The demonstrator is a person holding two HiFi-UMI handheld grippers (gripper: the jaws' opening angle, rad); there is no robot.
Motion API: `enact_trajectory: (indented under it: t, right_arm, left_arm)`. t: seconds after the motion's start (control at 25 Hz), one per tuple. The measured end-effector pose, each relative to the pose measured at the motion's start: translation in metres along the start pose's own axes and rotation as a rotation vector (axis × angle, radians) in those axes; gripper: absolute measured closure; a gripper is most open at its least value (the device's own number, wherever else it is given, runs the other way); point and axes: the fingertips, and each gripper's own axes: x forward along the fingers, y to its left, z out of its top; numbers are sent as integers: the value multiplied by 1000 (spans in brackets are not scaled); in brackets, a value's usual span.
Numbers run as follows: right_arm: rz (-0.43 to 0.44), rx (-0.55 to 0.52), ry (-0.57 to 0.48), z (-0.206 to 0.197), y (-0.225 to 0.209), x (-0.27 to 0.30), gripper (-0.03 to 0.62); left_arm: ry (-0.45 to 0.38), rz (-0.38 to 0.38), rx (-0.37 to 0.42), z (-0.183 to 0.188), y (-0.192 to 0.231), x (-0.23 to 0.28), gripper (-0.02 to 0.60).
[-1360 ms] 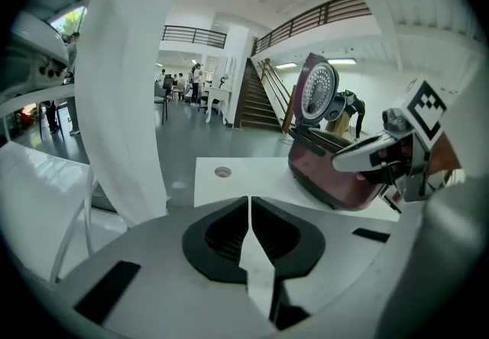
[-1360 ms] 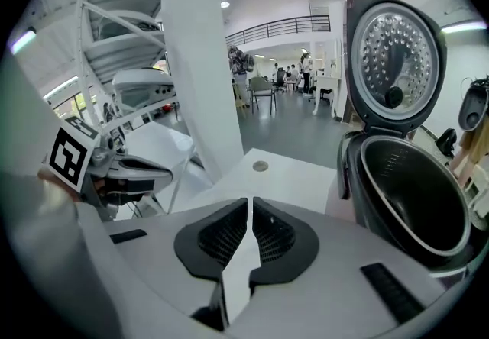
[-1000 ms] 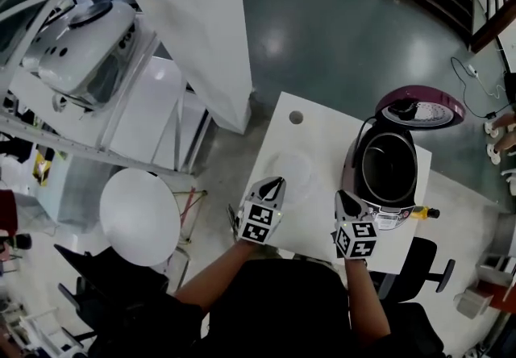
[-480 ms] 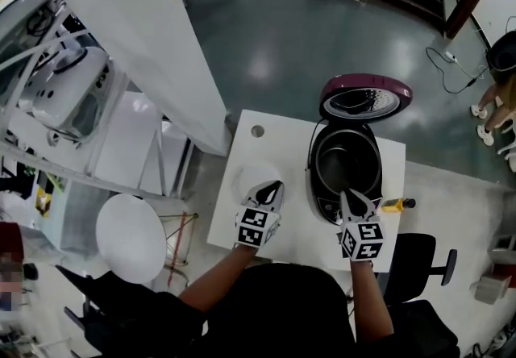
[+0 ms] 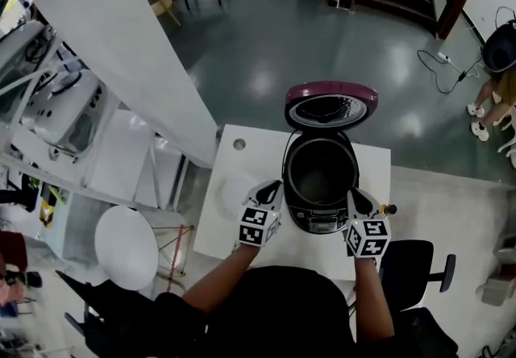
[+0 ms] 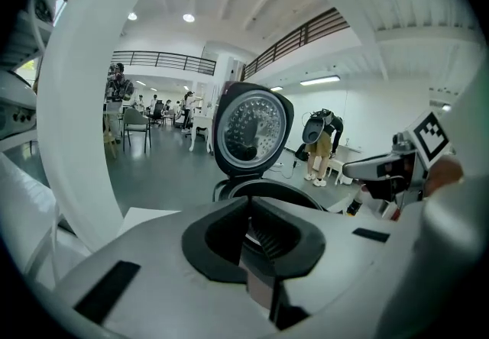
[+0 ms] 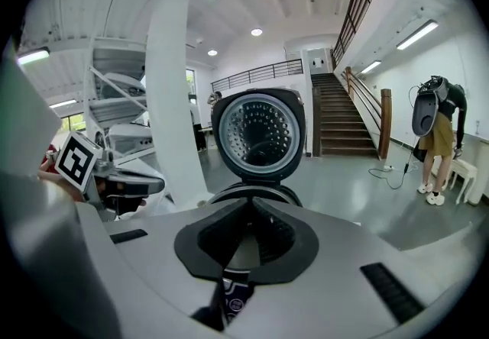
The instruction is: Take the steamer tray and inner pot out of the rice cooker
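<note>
The rice cooker (image 5: 320, 187) stands on the white table (image 5: 242, 235) with its purple lid (image 5: 330, 104) raised. The dark inner pot (image 5: 320, 173) sits inside it. My left gripper (image 5: 272, 186) is shut and empty at the cooker's front left corner. On the front right, my right gripper (image 5: 354, 193) is shut and empty too. In the left gripper view my left gripper (image 6: 248, 204) points at the lid's underside (image 6: 252, 130) and the pot rim (image 6: 263, 186). In the right gripper view my right gripper (image 7: 248, 208) faces the lid (image 7: 258, 133). A pale round tray (image 5: 230, 190) lies left of the cooker.
A hole (image 5: 239, 143) marks the table's far left corner. A black chair (image 5: 415, 264) stands near the right, a round white stool (image 5: 126, 246) to the left. A white pillar (image 5: 121, 58) rises at the left. A person (image 7: 437, 139) stands farther off.
Both grippers have moved forward and up toward the cooker, now flanking its front. The view has swung so the cooker sits between them.
</note>
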Motion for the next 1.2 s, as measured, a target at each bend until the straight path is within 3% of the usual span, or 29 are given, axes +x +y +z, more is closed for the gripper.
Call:
enact_trajectory:
  t: [0.36, 0.72, 0.92, 1.0, 1.12, 1.2]
  right_arm:
    - [12, -9, 7, 7, -47, 15, 579]
    - [14, 18, 29, -2, -68, 36, 579]
    - [46, -40, 123, -16, -67, 54, 576]
    - [30, -68, 161, -22, -71, 61, 574]
    - [15, -107, 215, -29, -75, 73, 475]
    - [15, -139, 246, -32, -76, 80, 454]
  left_arm:
    - [21, 41, -1, 5, -13, 33, 568]
    - [58, 63, 24, 3, -11, 55, 566]
    - [84, 39, 36, 2, -10, 70, 564]
    - [103, 40, 39, -2, -9, 75, 508]
    - [126, 58, 52, -8, -4, 82, 438]
    - [139, 62, 61, -9, -1, 85, 420]
